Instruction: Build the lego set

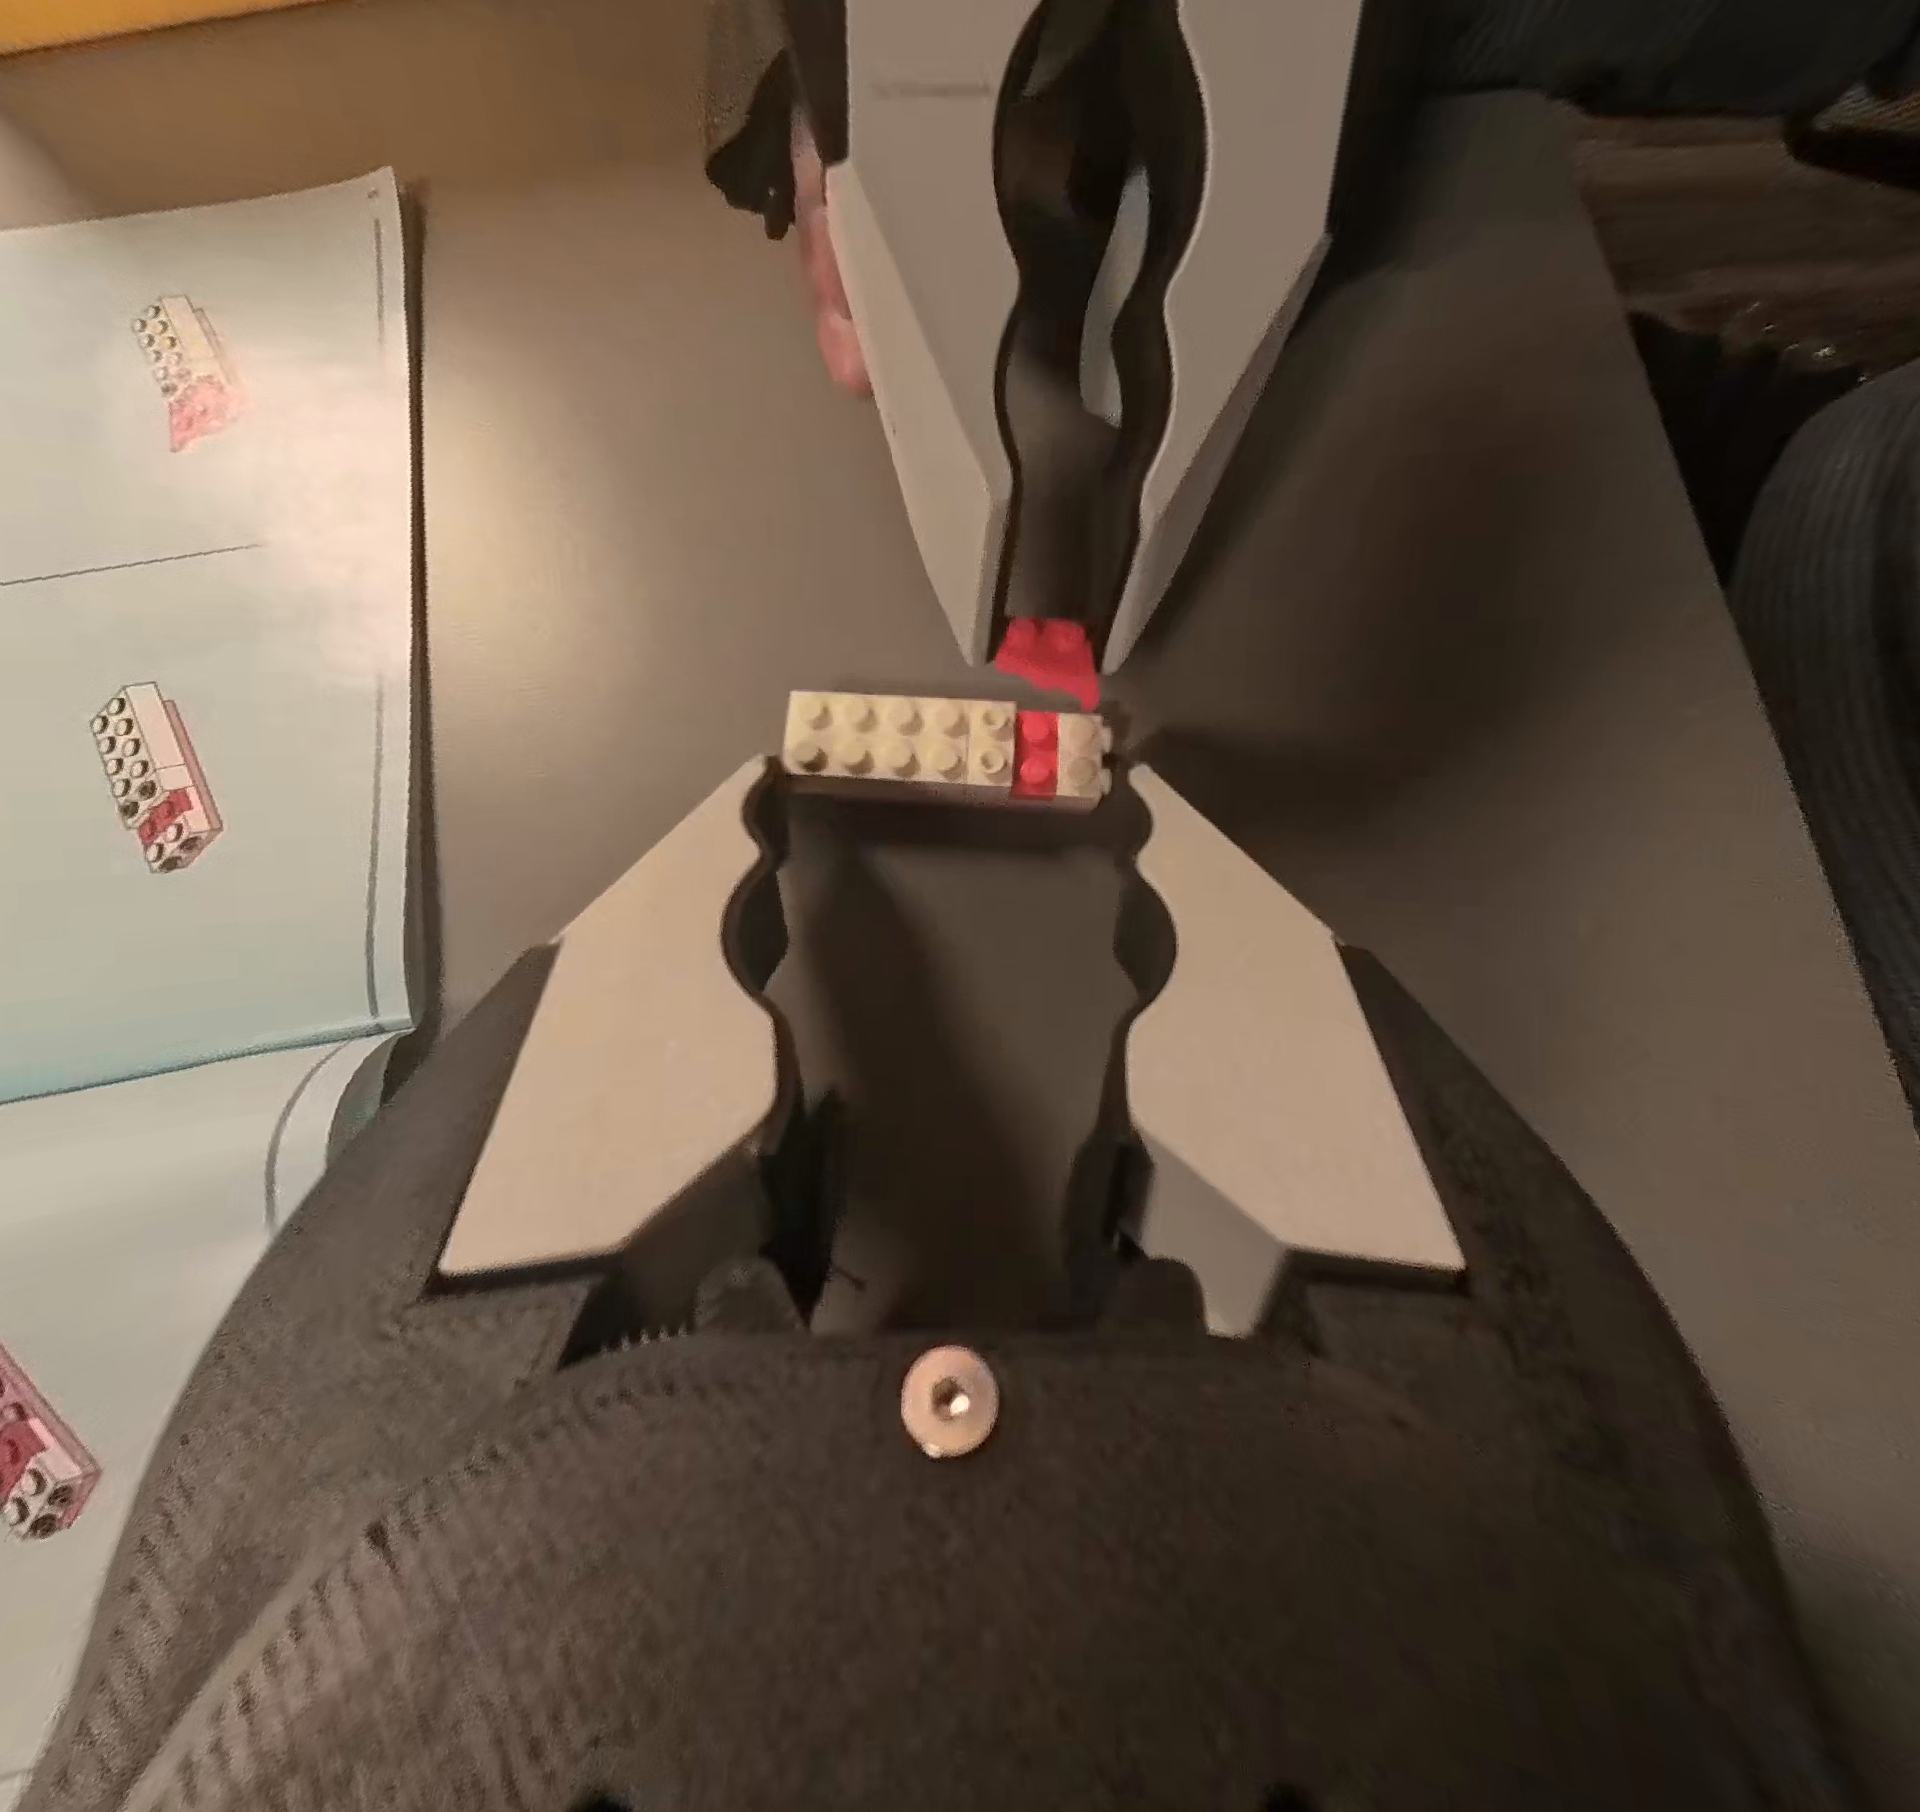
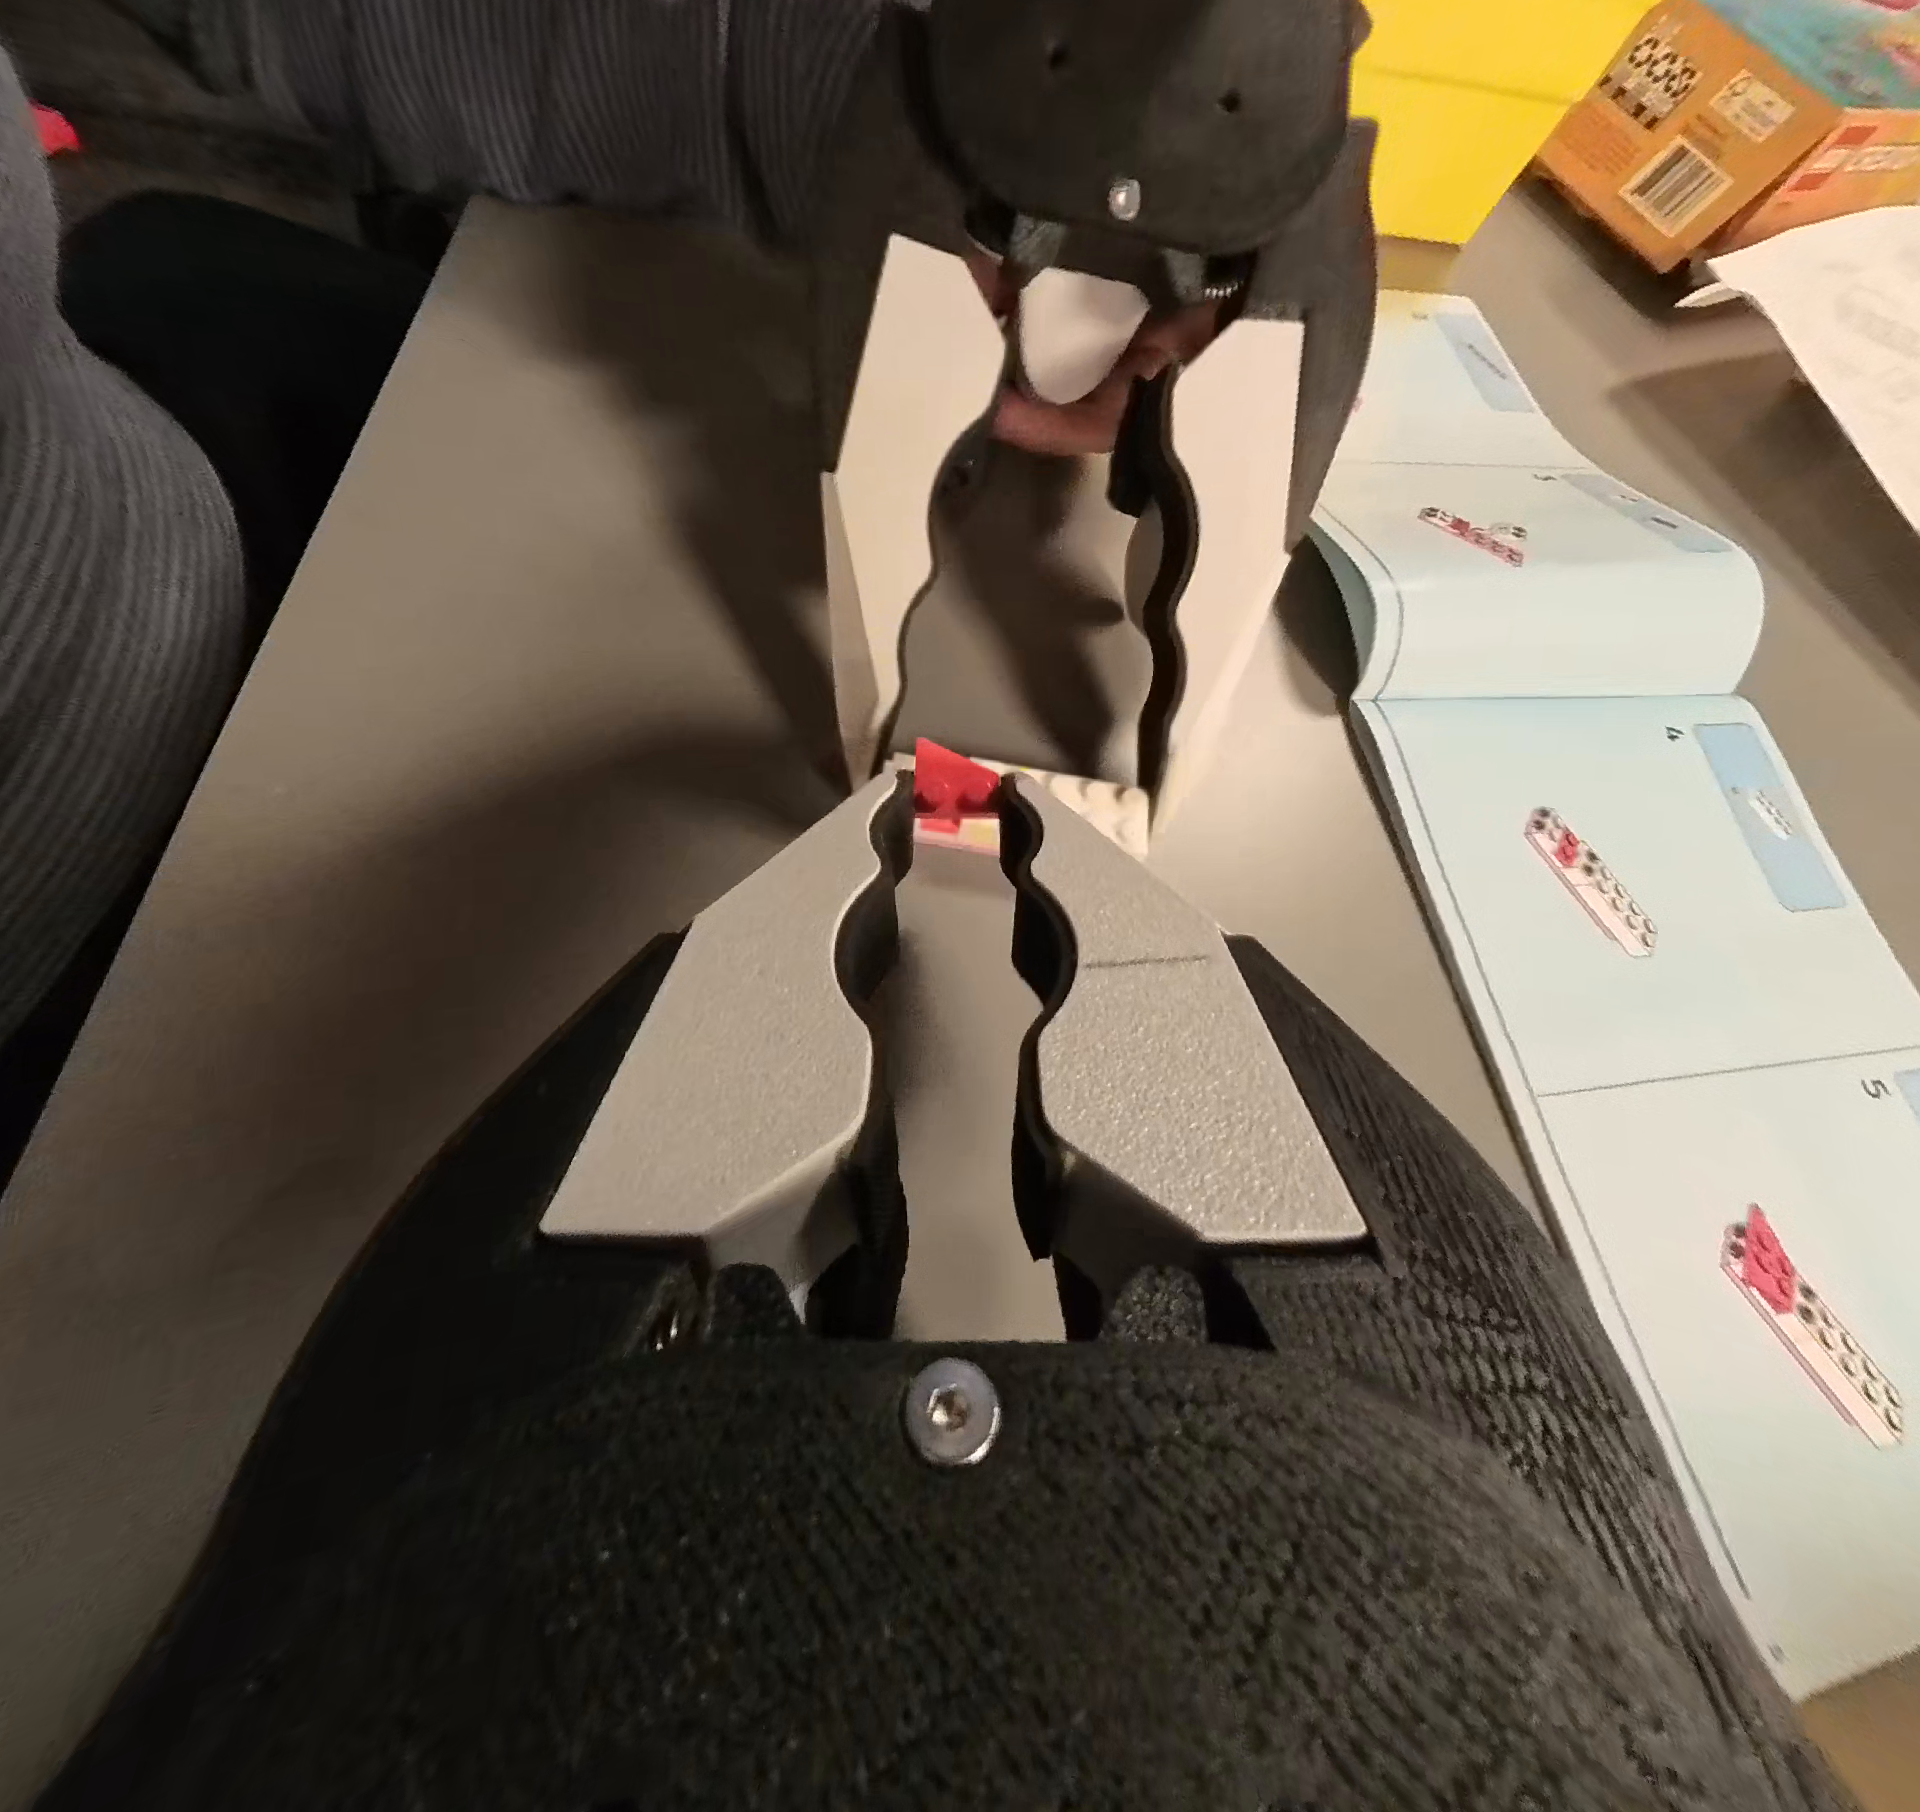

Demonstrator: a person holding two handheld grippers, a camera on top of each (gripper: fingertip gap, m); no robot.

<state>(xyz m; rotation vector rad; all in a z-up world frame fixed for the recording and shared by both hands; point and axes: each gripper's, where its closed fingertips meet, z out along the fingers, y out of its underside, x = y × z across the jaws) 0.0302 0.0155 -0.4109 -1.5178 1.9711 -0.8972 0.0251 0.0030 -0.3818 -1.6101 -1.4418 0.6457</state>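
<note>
A long white brick assembly with a red brick set near its right end lies on the grey table. My left gripper is open and straddles it lengthwise. The fingertips stand just off its two ends, with a slim gap at the right end. My right gripper is shut on a small red wedge plate and holds it just above the assembly's red end. In the left wrist view the right gripper comes in from the far side with the red plate. In the right wrist view the left gripper straddles the white bricks.
An open pale blue instruction booklet lies left of the bricks; it also shows in the right wrist view. A yellow box and an orange carton stand at the back. A person's dark sleeve is behind. The table edge runs close on the right. My two grippers' fingertips are within a few centimetres of each other.
</note>
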